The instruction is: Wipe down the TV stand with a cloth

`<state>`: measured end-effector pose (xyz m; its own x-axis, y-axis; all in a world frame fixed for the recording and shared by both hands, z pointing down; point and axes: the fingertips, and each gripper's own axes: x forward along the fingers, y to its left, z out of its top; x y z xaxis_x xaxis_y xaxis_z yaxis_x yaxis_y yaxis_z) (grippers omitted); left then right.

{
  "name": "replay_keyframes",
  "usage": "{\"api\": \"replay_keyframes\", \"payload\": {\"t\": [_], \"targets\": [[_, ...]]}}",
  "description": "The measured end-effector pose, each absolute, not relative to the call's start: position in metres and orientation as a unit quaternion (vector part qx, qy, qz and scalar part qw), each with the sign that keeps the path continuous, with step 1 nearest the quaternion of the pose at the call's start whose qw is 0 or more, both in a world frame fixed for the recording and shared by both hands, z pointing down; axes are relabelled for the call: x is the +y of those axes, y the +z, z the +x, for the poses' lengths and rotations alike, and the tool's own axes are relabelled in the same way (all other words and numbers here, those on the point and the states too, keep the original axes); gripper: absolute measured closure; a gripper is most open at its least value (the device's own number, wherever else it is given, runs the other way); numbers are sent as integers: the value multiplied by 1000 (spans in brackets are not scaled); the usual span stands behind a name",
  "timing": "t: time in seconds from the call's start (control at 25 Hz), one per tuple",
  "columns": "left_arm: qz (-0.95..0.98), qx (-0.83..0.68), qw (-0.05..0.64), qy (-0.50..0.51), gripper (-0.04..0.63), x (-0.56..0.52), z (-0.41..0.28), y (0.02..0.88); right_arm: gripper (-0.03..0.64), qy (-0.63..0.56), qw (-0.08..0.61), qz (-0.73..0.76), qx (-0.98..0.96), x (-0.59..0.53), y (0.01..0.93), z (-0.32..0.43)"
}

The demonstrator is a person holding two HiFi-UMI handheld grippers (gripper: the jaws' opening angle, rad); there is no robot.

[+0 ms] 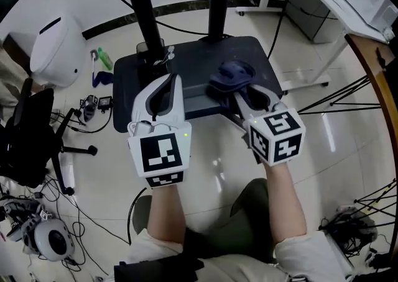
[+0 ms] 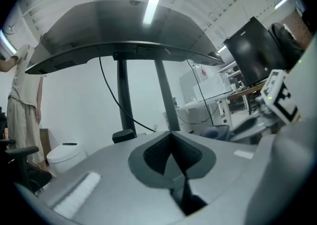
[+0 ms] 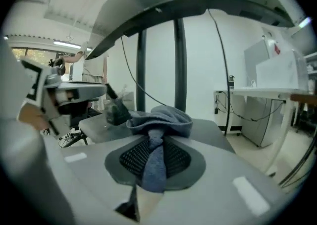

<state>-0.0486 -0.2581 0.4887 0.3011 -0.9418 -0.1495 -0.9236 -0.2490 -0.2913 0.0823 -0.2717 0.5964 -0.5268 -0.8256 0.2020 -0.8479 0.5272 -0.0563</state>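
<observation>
Head view shows us the dark base of the TV stand on the pale floor, with two black poles rising from it. In the right gripper view, the jaws of the right gripper are clamped on a blue cloth, whose bunched end sits over the right part of the base. The left gripper is just beside it over the base, and in the left gripper view we see its jaws a little apart with nothing between them.
</observation>
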Motion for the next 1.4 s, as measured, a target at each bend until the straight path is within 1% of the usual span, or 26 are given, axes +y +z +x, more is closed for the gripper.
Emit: {"api": "replay_keyframes", "payload": {"t": [0.12, 0.2, 0.28, 0.4, 0.48, 0.6, 0.72, 0.84, 0.96, 1.12, 1.16, 1.28, 1.4], "targets": [[-789, 586, 182, -15, 466, -230, -38, 516, 546, 32, 3, 488, -872, -213, 610, 97], [-791, 584, 180, -15, 466, -231, -33, 530, 546, 17, -25, 484, -874, -212, 596, 100], [-798, 577, 174, -21, 466, -239, -30, 540, 546, -6, -33, 480, -876, -237, 577, 101], [-805, 569, 165, -26, 466, -246, -28, 543, 546, 10, -3, 489, -872, -296, 564, 110], [-806, 568, 165, -21, 466, -249, -25, 540, 546, 37, 48, 499, -865, -348, 573, 120], [-804, 568, 173, -25, 466, -250, -12, 544, 546, 111, 120, 522, -837, -413, 611, 143], [-806, 564, 174, -32, 466, -250, -7, 552, 546, 124, 165, 529, -823, -432, 627, 149], [-809, 562, 169, -34, 466, -255, -7, 558, 546, 123, 171, 526, -824, -427, 635, 152], [-813, 558, 162, -34, 466, -260, -8, 562, 546, 108, 139, 522, -835, -394, 633, 155], [-822, 546, 162, -25, 465, -259, 3, 564, 545, 54, 79, 517, -851, -288, 627, 162], [-825, 541, 164, -23, 466, -258, 8, 565, 545, 36, 60, 523, -850, -256, 627, 165], [-830, 531, 170, -15, 465, -255, 18, 571, 546, -47, -26, 544, -838, -182, 618, 168], [-831, 528, 175, -14, 465, -252, 18, 573, 545, -114, -62, 548, -827, -159, 593, 153]]}}
